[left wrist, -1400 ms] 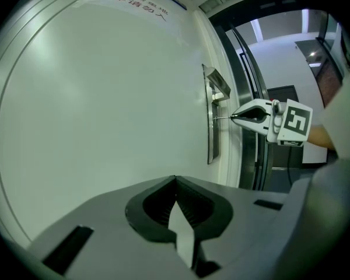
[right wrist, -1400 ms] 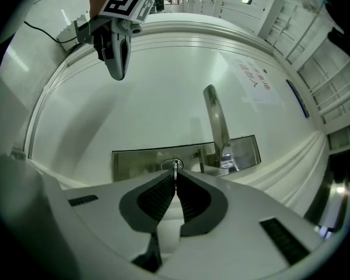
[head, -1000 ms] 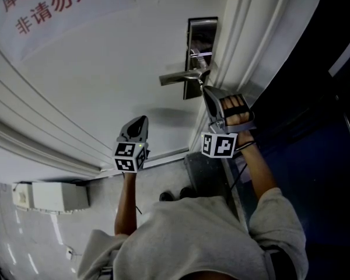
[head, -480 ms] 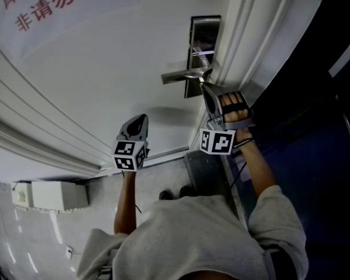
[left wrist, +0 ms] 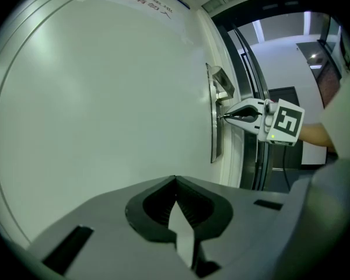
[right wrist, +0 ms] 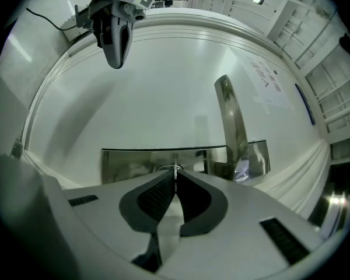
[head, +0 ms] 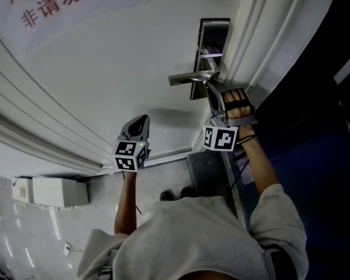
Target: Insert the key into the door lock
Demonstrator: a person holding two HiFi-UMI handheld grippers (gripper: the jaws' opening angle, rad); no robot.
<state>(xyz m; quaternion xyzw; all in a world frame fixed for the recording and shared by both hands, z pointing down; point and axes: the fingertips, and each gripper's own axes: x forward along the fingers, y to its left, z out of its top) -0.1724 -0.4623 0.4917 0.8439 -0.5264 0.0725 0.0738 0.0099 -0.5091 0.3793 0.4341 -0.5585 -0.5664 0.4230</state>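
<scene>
The white door [head: 105,74] is filling the head view, its steel lock plate [head: 213,37] sitting at 1 o'clock. The left gripper [left wrist: 175,181] is hanging at 7 o'clock from the lock, jaws together with nothing in them. The right gripper [head: 209,87] is pressing up beside the lever handle [head: 188,77], pinching the thin key [right wrist: 175,169], whose tip is meeting the plate.

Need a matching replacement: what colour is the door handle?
The door handle is shiny silver metal, clearest in the right gripper view.
</scene>
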